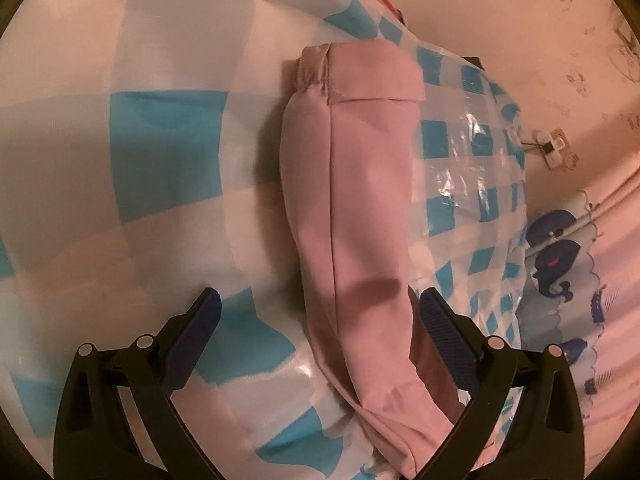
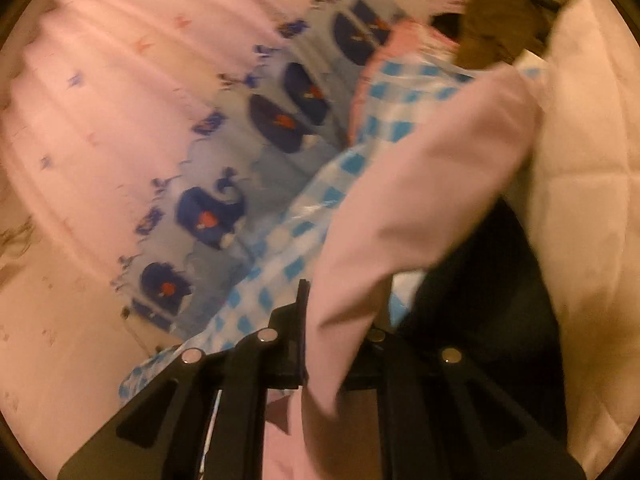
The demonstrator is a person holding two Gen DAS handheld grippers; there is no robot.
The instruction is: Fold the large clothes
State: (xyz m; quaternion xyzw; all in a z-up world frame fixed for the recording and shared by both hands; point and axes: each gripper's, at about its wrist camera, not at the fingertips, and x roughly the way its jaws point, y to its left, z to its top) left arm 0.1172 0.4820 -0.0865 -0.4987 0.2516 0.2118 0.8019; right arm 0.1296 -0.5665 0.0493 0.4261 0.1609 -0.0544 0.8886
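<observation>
Our jaws on the left gripper (image 1: 320,308) stood wide apart, the blue ribbed pads (image 1: 448,332) on either side of a long pink folded cloth garment (image 1: 352,208), neither pad pressing on it. In the left wrist view that garment lay stretched out away from us on a blue-and-white checked glossy plastic cover (image 1: 160,128) spread over the tabletop, its far end turned over into a thick hem. To the right, beyond the cover's edge, we saw a pale curtain printed with dark blue whales (image 1: 560,264) and a white wall socket (image 1: 554,146).

In the right wrist view, which was blurred, our jaws on the right gripper (image 2: 340,320) were clamped together on the pink garment (image 2: 424,184); the cloth ran up from between the black fingers (image 2: 300,320) and across the checked cover (image 2: 320,232). The whale curtain (image 2: 212,212) hung to the left. A white quilted cushion (image 2: 592,152) sat at the right, and something brown and fuzzy (image 2: 504,20) showed at the top, which we could not identify.
</observation>
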